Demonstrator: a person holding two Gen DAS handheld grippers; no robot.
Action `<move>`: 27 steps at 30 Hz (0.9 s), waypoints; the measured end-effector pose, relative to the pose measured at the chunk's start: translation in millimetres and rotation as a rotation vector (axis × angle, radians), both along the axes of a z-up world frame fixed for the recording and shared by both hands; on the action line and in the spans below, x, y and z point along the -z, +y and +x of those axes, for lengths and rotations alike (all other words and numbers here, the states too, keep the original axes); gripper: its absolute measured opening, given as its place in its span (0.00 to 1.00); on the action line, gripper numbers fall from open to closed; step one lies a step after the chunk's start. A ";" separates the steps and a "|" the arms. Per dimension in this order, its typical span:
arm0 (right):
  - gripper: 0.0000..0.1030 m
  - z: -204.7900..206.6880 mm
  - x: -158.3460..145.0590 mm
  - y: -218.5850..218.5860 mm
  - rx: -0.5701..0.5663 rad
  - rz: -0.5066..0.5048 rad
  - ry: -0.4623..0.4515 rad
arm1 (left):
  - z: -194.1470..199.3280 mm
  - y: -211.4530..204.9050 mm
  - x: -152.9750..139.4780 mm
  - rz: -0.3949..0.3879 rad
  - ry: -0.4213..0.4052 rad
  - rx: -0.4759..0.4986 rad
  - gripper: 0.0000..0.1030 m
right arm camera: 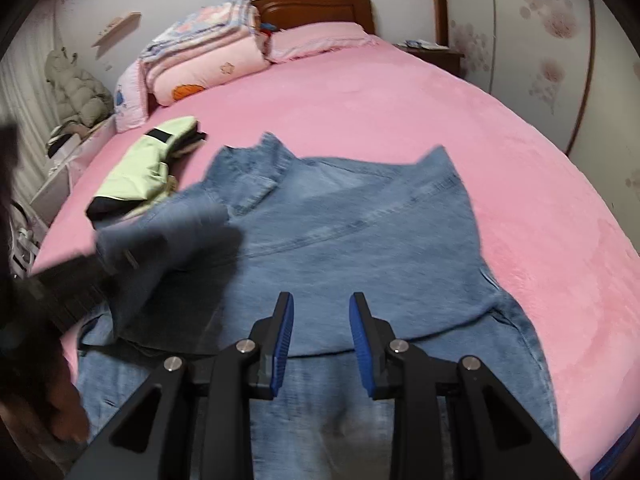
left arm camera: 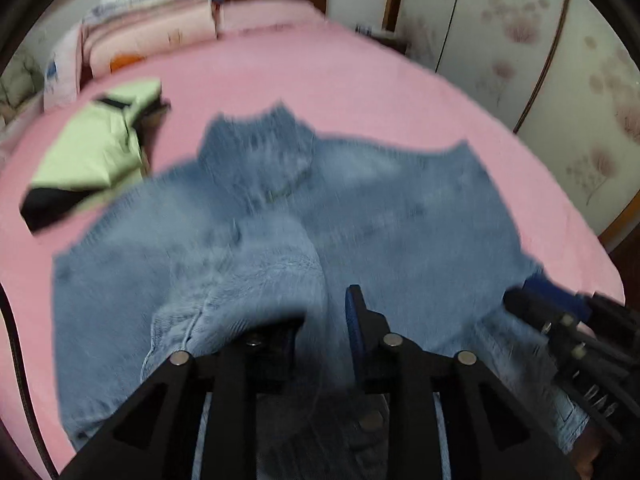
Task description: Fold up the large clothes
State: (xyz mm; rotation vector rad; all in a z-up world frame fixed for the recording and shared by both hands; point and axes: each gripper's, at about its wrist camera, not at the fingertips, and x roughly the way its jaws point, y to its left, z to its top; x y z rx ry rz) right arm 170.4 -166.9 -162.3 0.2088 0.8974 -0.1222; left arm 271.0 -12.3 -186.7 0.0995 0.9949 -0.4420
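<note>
A blue denim shirt (right arm camera: 352, 232) lies spread on the pink bed, collar away from me; it also shows, blurred, in the left wrist view (left arm camera: 380, 216). My left gripper (left arm camera: 324, 316) is shut on a fold of the denim shirt, a sleeve or side part, which bulges over its left finger and is lifted over the body of the shirt. In the right wrist view this lifted fold (right arm camera: 168, 240) hangs at the left. My right gripper (right arm camera: 321, 320) is open and empty, low over the shirt's near part. It shows at the right edge of the left wrist view (left arm camera: 560, 320).
A folded light-green and black garment (right arm camera: 148, 172) lies on the bed left of the shirt. Stacked quilts and pillows (right arm camera: 208, 64) sit at the wooden headboard. The pink bed sheet (right arm camera: 440, 120) stretches right and beyond. A wardrobe with flower print (right arm camera: 540, 32) stands at right.
</note>
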 end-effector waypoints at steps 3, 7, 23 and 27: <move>0.28 0.0 5.6 -5.6 -0.014 0.042 0.014 | -21.6 12.1 -8.7 -0.077 -0.006 -0.012 0.48; 0.28 0.0 4.6 -5.0 -0.043 0.069 0.002 | -53.7 45.7 -38.9 -0.206 -0.062 -0.057 0.69; 0.29 3.9 -13.3 88.0 -0.387 0.015 -0.052 | -76.8 219.3 20.9 -0.154 0.114 -0.598 0.77; 0.29 1.4 -1.9 139.1 -0.534 -0.206 -0.068 | -80.0 227.4 42.6 -0.176 0.166 -0.604 0.77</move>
